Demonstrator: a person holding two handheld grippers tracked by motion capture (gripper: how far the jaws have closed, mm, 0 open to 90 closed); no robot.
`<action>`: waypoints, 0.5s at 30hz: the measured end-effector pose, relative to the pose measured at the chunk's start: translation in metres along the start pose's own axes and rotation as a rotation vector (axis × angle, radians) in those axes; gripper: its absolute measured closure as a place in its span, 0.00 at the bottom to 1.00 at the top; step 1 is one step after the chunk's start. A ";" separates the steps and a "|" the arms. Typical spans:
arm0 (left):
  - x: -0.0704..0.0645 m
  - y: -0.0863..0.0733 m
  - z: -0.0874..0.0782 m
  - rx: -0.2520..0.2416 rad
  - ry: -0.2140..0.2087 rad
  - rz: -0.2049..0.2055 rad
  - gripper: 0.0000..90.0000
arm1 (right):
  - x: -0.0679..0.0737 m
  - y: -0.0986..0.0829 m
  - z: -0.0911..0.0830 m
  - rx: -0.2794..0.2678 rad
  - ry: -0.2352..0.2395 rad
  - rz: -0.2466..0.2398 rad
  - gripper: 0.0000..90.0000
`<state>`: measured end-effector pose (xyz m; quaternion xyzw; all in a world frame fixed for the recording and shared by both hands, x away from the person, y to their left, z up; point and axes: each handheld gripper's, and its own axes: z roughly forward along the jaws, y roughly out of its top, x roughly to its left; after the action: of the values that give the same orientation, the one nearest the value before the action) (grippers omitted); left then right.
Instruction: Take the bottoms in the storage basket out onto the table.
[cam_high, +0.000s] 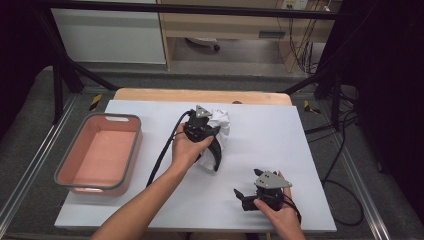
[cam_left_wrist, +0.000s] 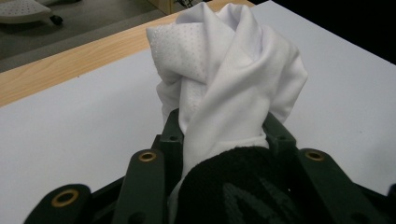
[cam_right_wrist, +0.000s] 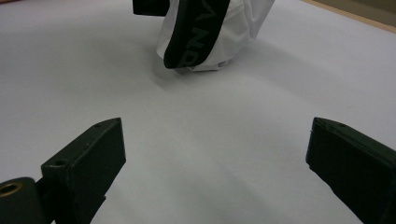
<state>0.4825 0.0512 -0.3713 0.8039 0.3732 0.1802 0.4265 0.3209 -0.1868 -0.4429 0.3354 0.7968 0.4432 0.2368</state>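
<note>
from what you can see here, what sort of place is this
Probably a lab or workshop set up for recording handling tasks: a white-covered table inside a black metal frame, loose cables on the floor, and a person's left claw gripping a white garment.

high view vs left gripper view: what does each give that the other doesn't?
High view alone: the pink basket at the table's left, the right tongs open and apart from the garment, and both forearms. Left gripper view alone: the left tongs shut on the white garment, jaws pressed against the bunched fabric, and its fine mesh texture. Both: the garment with its black waistband, the white tabletop and its wooden edge.
</note>
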 end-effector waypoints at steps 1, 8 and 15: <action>-0.001 -0.001 0.001 0.005 -0.001 0.005 0.67 | 0.000 0.000 0.000 0.001 0.001 0.001 0.05; -0.005 -0.005 0.005 0.017 -0.013 0.011 0.67 | 0.001 0.001 0.002 0.009 0.007 -0.006 0.05; -0.005 -0.011 0.011 0.026 0.004 0.013 0.66 | -0.001 0.002 0.004 -0.001 0.007 0.015 0.05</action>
<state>0.4814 0.0452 -0.3867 0.8114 0.3712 0.1798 0.4142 0.3252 -0.1842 -0.4432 0.3397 0.7949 0.4467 0.2308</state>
